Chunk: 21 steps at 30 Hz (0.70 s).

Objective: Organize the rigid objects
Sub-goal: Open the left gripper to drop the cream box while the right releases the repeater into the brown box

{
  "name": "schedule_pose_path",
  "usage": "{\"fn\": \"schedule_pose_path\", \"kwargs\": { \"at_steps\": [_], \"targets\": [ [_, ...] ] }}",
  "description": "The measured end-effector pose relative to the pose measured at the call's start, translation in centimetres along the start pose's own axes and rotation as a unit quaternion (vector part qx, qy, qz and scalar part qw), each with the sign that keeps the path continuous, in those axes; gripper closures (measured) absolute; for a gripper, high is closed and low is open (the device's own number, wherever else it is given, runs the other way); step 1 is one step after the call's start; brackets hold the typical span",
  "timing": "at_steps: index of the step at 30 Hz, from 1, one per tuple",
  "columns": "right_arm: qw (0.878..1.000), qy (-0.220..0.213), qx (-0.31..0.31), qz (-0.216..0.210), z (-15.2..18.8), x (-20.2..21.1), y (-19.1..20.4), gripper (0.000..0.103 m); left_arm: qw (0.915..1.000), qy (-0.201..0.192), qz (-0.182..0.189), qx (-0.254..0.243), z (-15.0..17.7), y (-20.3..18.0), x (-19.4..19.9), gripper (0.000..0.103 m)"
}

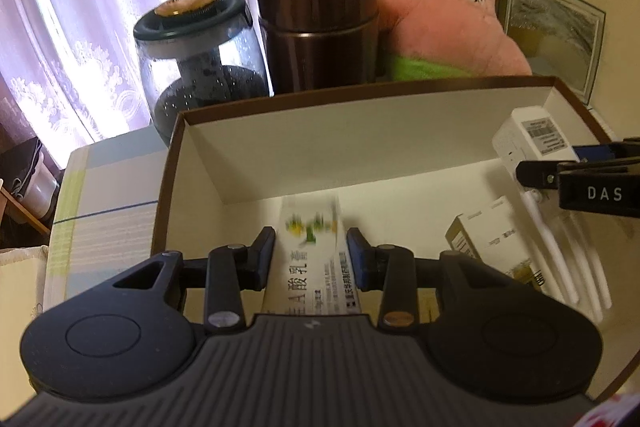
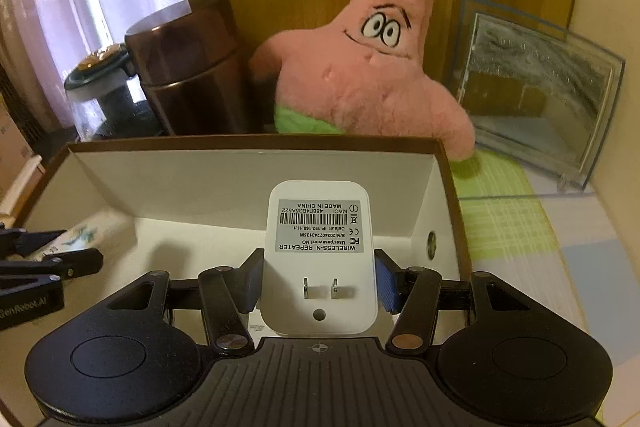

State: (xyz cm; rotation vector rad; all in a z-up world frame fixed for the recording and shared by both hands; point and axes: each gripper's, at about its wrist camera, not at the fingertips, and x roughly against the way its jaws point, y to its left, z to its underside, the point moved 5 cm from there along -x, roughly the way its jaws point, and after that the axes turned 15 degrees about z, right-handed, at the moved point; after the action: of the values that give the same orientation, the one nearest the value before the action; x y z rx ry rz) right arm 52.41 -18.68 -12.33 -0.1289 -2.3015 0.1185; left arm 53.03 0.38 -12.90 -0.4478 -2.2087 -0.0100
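Inside the open cardboard box (image 1: 168,187), which serves as the landmark, both claws hold their loads. Over the box's left part, the left claw (image 1: 311,259) is clamped on a long white carton (image 1: 310,267) printed with green and yellow marks and Chinese text, its far end blurred and pointing toward the box's back wall. Over the box's right part, the right claw (image 2: 316,283) is clamped on a white wireless repeater (image 2: 318,267), label and plug prongs facing the camera, blue pads pressing its two sides. Lying on the box floor beneath the repeater are a small white and gold carton (image 1: 486,239) and white rod-like parts (image 1: 556,259). Behind the box stand a dark-lidded glass jar (image 1: 196,67), a brown canister (image 1: 320,23), a pink star plush (image 2: 372,67) and a glass frame (image 2: 536,95), all on the checked counter (image 2: 520,227).
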Motion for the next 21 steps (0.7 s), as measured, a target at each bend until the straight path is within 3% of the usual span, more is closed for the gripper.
{"fn": "schedule_pose_path", "kwargs": {
  "at_steps": [9,21],
  "targets": [
    [1.0,-0.003,-0.011,-0.01,-0.1,0.6,-0.6,0.05,1.0,-0.003,0.002,0.0,0.0,0.2,0.1,0.071],
    [0.998,-0.008,-0.04,-0.041,2.0,5.4,-2.1,0.045,0.9994,-0.022,0.019,0.02,1.2,-0.4,4.2,0.067]
  ]
}}
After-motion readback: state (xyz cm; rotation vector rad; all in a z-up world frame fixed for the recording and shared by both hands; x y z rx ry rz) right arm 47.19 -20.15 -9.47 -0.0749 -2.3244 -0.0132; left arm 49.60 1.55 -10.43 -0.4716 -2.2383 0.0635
